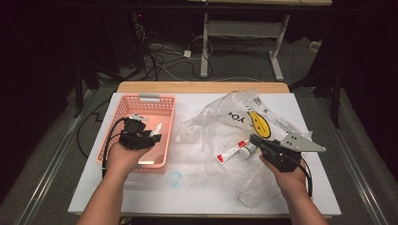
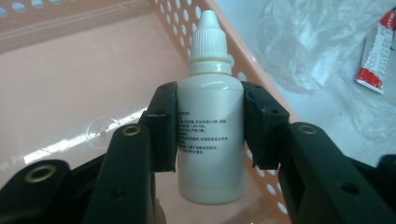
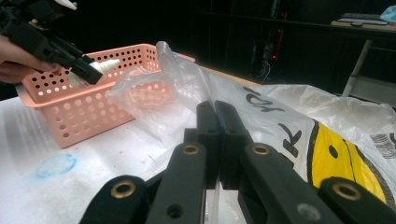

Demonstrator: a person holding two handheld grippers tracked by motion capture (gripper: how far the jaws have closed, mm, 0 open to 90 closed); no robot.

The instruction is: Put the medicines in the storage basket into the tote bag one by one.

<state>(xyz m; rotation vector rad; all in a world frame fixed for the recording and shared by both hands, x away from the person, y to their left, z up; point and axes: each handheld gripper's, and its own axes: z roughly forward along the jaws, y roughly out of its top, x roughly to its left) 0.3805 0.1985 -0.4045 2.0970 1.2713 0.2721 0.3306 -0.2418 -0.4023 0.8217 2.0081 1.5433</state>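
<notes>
Left gripper [image 2: 210, 135]: black jaws clamped on a small white plastic dropper bottle [image 2: 211, 126], smooth round body, ribbed cone cap, held above the pink perforated plastic basket [image 2: 261, 74]. Right gripper [image 3: 217, 140]: jaws pressed together, pinching the thin crinkled clear plastic bag [image 3: 280, 121] printed with a yellow face. Red-and-white tube [image 1: 232, 152] lies on the bag, on the white table [image 1: 141, 187].

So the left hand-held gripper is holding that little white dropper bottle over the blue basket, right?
Not quite: the basket is pink, not blue. The left gripper view shows the left hand-held gripper holding the white dropper bottle over it.
</notes>
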